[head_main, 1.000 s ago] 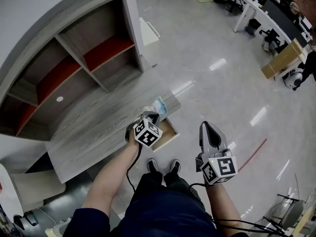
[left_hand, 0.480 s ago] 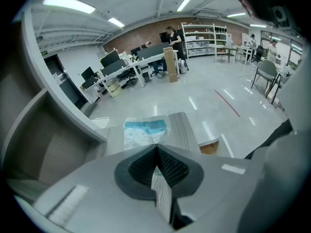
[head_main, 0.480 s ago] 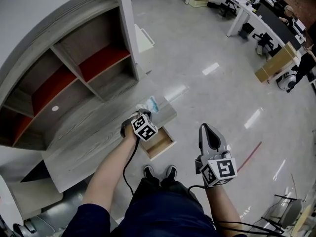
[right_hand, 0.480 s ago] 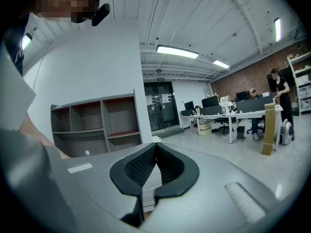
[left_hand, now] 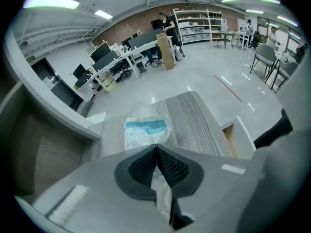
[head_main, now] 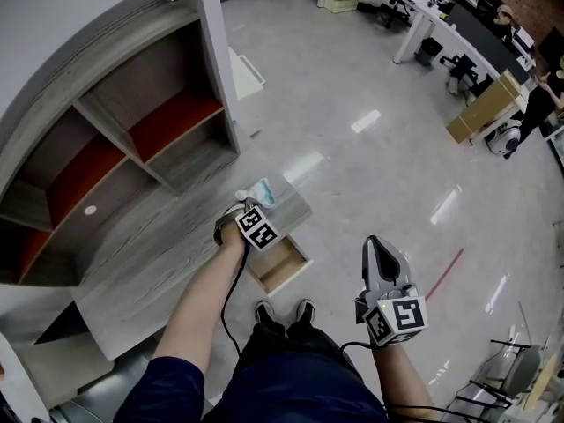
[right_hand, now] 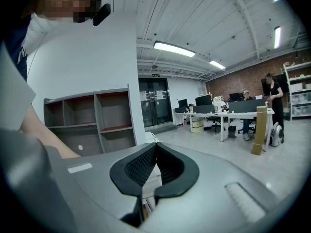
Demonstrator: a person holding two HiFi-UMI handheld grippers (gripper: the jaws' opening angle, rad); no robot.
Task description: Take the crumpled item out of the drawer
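Observation:
The crumpled item, a white and pale-blue plastic wrapper (head_main: 263,191) (left_hand: 146,129), lies on the grey wood-grain counter top (head_main: 167,241) near its right end. My left gripper (head_main: 249,204) (left_hand: 156,147) is shut on the wrapper's near end; a strip of it runs back between the pads. The open drawer (head_main: 280,267) (left_hand: 228,141) juts out below the counter, to the right of the left gripper, and its light wood bottom shows bare. My right gripper (head_main: 380,256) (right_hand: 155,145) hangs over the floor, shut, with nothing in it.
A grey shelf unit (head_main: 132,122) (right_hand: 92,120) with red-lined compartments stands behind the counter. Shiny floor (head_main: 388,174) stretches to the right. Desks, a cardboard box (head_main: 480,108) and people are far off at the upper right. The person's shoes (head_main: 282,311) are below the drawer.
My left gripper has carried the wrapper away from the drawer and further over the counter top. The drawer is now uncovered. The right gripper has barely moved.

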